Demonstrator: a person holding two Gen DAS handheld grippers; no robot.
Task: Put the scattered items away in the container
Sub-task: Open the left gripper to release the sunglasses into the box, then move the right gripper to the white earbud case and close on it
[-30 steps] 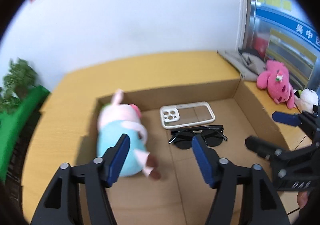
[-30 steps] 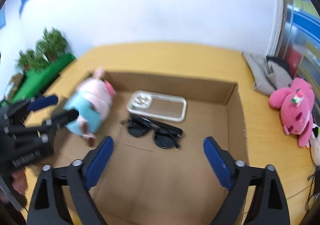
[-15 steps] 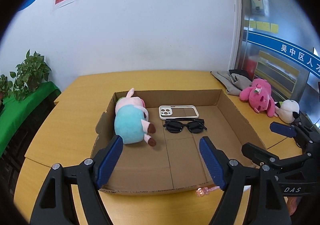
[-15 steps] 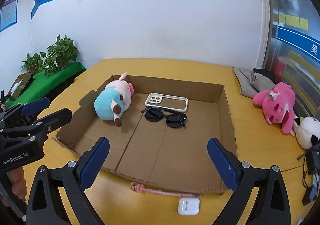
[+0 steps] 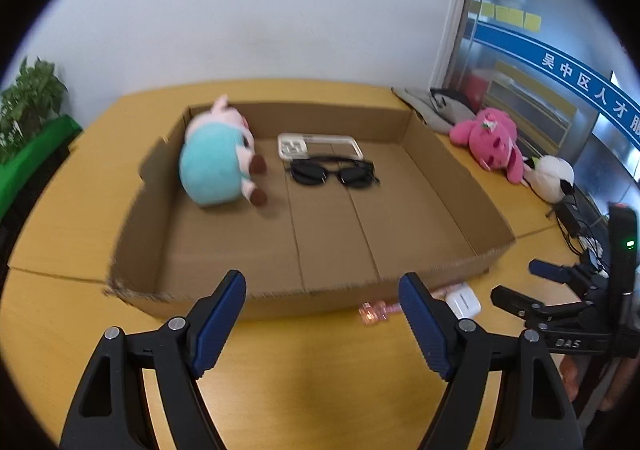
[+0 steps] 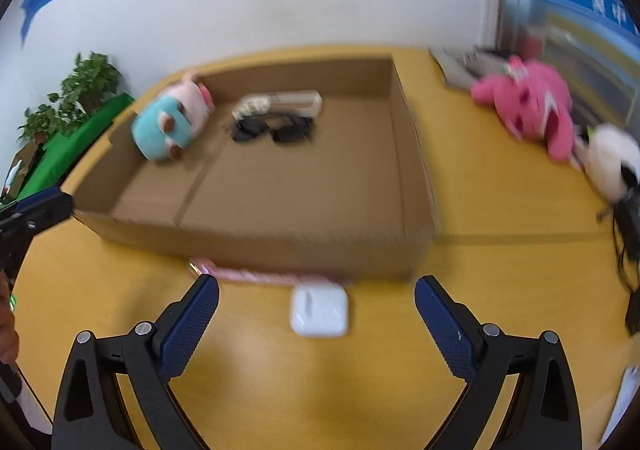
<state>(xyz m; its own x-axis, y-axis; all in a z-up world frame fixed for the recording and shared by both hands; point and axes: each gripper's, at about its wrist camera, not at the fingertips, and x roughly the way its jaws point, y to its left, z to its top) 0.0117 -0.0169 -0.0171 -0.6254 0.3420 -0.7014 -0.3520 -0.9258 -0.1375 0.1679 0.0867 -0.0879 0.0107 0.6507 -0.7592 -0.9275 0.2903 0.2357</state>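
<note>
earbud case (image 6: 319,310) on desk (image 6: 280,390) just ahead of right gripper (image 6: 316,324), centred between spread fingers; nearer than left gripper (image 5: 322,324), also open, empty; cardboard box (image 6: 416,185) just beyond.

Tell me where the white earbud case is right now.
In the right wrist view the white earbud case lies on the table just outside the cardboard box, beside the pink stick, ahead of the open right gripper.

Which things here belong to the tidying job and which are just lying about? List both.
Job:
cardboard box
pig plush, phone case, sunglasses, all in the box
white earbud case and pink pen, on the table before the box

Probably lying about:
pink plush
panda plush
grey cloth
potted plant
</note>
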